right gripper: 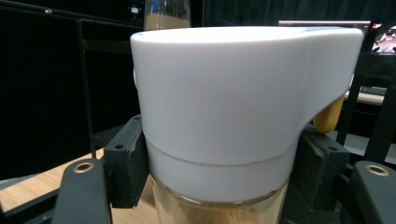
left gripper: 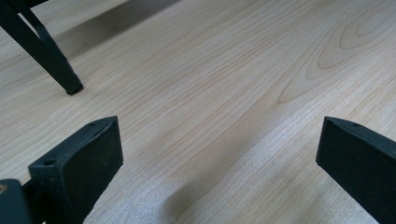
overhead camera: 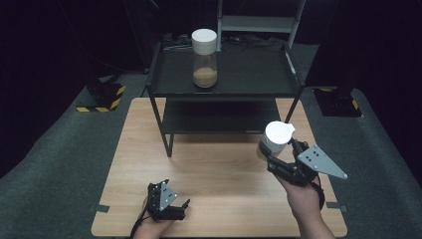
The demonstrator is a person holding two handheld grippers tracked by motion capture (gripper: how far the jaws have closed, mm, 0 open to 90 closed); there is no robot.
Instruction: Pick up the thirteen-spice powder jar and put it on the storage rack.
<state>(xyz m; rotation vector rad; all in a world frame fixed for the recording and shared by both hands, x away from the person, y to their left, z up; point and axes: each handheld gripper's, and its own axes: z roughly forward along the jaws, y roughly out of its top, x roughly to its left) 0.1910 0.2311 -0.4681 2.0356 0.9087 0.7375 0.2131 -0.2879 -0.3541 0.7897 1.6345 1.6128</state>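
On the light wooden table (overhead camera: pixel 219 169), the right tongs (overhead camera: pixel 271 152) grip a white-lidded glass jar of brown powder (overhead camera: pixel 275 138) held above the table's right side; the left tongs (overhead camera: pixel 175 199) rest apart, empty, near its front edge.

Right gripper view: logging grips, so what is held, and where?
A white-lidded glass jar, clamped by the right tongs just under its lid.
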